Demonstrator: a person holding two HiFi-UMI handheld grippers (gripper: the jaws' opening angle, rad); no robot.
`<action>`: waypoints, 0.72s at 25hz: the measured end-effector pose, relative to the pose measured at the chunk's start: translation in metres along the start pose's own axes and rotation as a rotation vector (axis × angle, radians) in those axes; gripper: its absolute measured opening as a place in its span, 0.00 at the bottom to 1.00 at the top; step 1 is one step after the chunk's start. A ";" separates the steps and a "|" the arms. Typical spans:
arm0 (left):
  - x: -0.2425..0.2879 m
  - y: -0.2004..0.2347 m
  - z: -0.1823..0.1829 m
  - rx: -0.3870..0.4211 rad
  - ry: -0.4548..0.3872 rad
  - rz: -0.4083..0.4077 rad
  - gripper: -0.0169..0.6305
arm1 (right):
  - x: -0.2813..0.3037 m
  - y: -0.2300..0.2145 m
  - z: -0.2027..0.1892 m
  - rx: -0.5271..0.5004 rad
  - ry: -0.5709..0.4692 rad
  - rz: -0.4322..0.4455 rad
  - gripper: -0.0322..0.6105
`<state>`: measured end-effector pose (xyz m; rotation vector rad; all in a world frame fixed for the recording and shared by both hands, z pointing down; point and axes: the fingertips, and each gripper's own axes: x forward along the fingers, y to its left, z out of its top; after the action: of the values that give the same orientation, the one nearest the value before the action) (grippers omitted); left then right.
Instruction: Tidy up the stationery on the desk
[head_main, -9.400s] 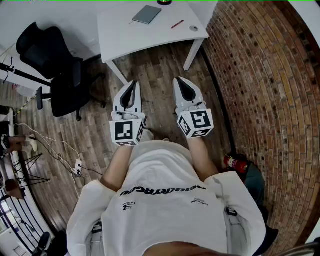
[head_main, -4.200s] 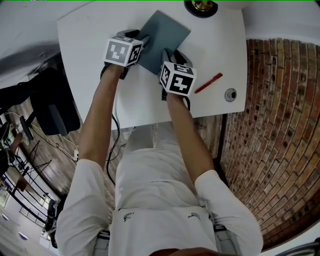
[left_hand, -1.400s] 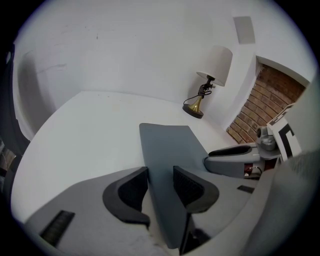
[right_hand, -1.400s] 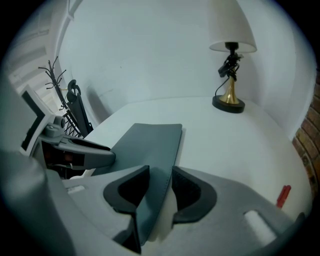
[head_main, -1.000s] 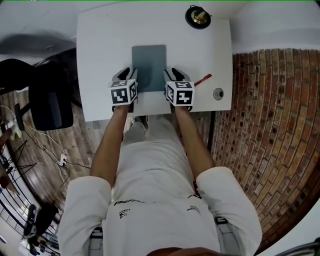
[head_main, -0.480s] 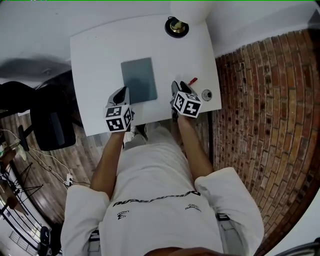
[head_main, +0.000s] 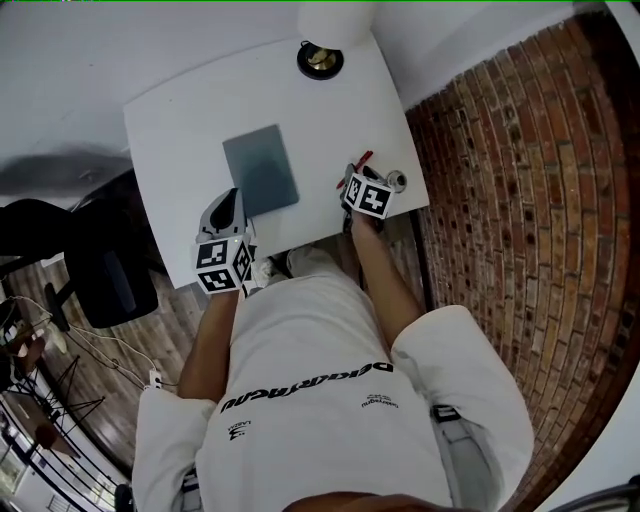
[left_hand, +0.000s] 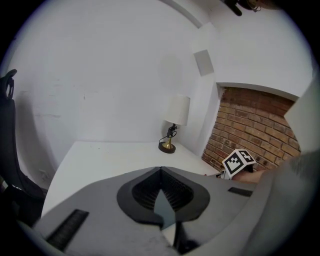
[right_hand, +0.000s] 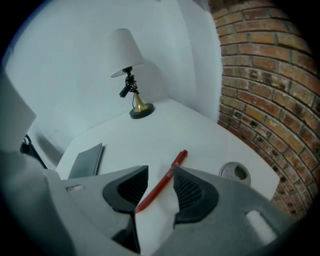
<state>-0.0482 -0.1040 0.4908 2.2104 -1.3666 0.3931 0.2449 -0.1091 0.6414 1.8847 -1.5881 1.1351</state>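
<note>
R gripper (right_hand: 160, 174) open, jaws either side of a slim red plastic pen (right_hand: 176, 162), not yet pressing it. L gripper (left_hand: 161, 172) closed on nothing, held over near edge of white counter (head_main: 180, 120). Progress: flat grey notebook (head_main: 260, 170) sits mid-counter, approx. square w/ its edges, prob. done; pen left to tidy. Pen lies flat near counter's right edge, beside a small round silvery object (right_hand: 234, 171). Long axis diagonal: tapered end toward gripper, blunt end away toward brick wall.

Left gripper (left_hand: 161, 171) off notebook (head_main: 260, 170), jaws now closed, empty; right gripper (right_hand: 160, 175) shifted from notebook, red pen (right_hand: 176, 161) now between its spread jaws
</note>
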 end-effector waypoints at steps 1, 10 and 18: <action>-0.002 -0.001 0.002 0.003 -0.004 -0.002 0.02 | 0.003 -0.004 -0.001 0.013 0.006 -0.012 0.28; -0.011 -0.003 0.005 0.005 -0.006 0.009 0.02 | 0.023 -0.016 -0.009 0.084 0.053 -0.047 0.26; -0.020 0.005 0.007 -0.018 -0.021 0.023 0.02 | 0.024 -0.013 -0.012 0.051 0.069 -0.071 0.14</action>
<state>-0.0621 -0.0949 0.4763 2.1913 -1.4024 0.3655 0.2538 -0.1109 0.6699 1.8977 -1.4561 1.2071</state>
